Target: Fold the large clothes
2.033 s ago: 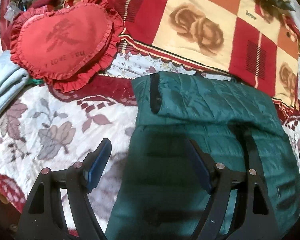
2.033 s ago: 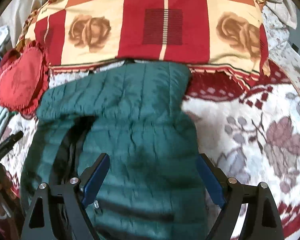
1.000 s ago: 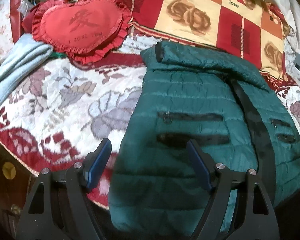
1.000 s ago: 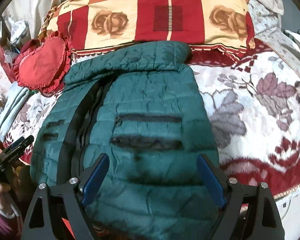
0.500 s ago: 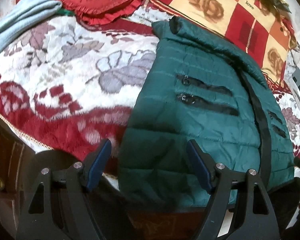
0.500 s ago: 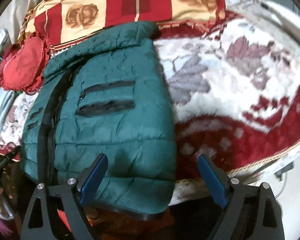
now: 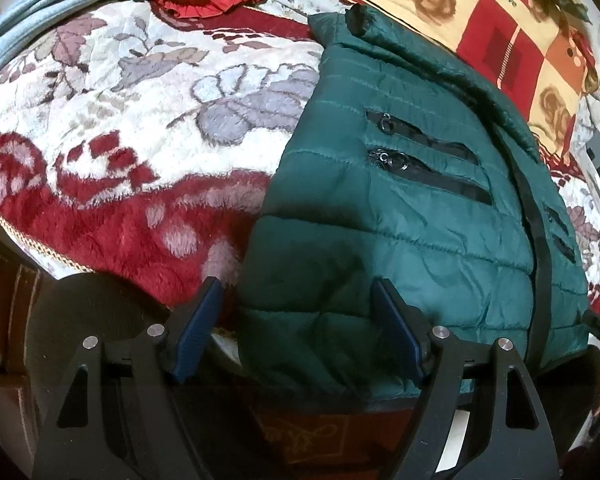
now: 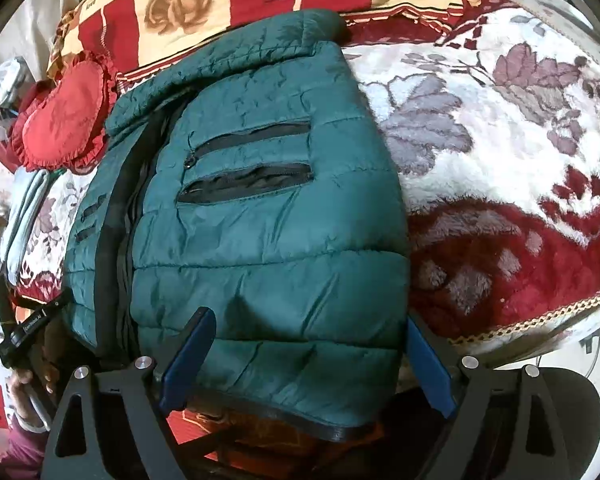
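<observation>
The bed (image 7: 100, 128), under a red-and-white floral blanket, carries a green puffer jacket (image 8: 268, 240) lying front up, collar toward the far edge by the checked rose quilt (image 7: 500, 12), hem hanging a little over the near edge. Its sleeves look already folded behind the body, so the step in hand appears to be taking the hem at both near corners and carrying it up to the collar.

To do this well, each gripper should bite the hem's thick bottom band, not the slippery quilted shell, and take all layers together. Both should lift evenly and lay the hem flat along the collar line, keeping the black central zipper strip (image 8: 112, 216) straight so the fold stays square. The padding will likely spring back, so pressing the fold afterwards would help.

The left gripper (image 7: 296, 328) hangs at the jacket's near corner on its own side, jaws wide apart, holding nothing. The right gripper (image 8: 304, 356) sits over the opposite near corner, jaws likewise spread wide, with fabric between them but not clamped.

A red heart cushion (image 8: 68, 120) and a folded pale blue garment (image 7: 40, 0) lie near the far edge, apart from the jacket.

The only containers are the chest pockets (image 8: 248, 180): the zips gape, and what is inside cannot be made out
</observation>
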